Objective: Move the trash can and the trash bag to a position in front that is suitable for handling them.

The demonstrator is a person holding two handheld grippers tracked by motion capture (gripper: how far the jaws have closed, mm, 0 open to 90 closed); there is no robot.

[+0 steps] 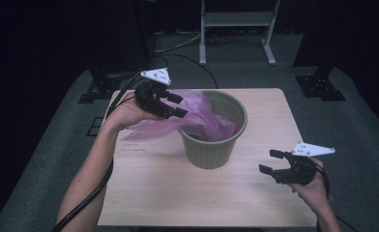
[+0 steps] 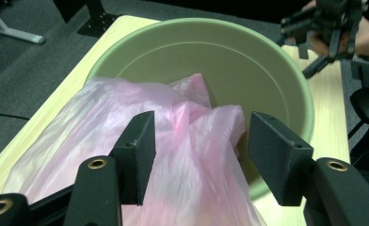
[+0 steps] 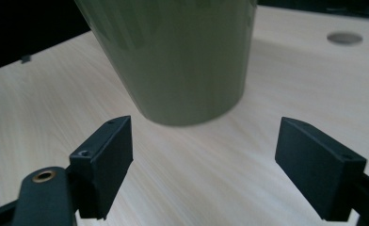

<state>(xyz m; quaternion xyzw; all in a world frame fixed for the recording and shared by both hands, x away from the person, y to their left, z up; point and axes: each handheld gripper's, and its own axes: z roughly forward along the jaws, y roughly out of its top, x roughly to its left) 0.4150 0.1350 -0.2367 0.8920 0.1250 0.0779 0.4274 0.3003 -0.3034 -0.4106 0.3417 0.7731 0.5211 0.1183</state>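
A pale green plastic bin (image 1: 209, 152) stands upright in the middle of the wooden table (image 1: 178, 198). A thin pink plastic bag (image 1: 202, 118) hangs half inside it and spills over the left rim onto the table. My left gripper (image 1: 182, 105) hovers at the bin's left rim, over the bag. In the left gripper view its jaws stand apart, with the bag (image 2: 93, 122) lying loosely between them and the bin's inside (image 2: 248, 61) beyond. My right gripper (image 1: 268, 161) is open with nothing between its jaws, right of the bin above the table. In the right gripper view it (image 3: 204, 155) faces the bin's wall (image 3: 182, 56).
The table's front and right parts are bare wood, with a round cable hole (image 3: 344, 37) near the far side. Grey carpet surrounds the table. A light metal frame (image 1: 236, 19) stands behind it, and black stand bases (image 1: 320, 84) sit on the floor at both back corners.
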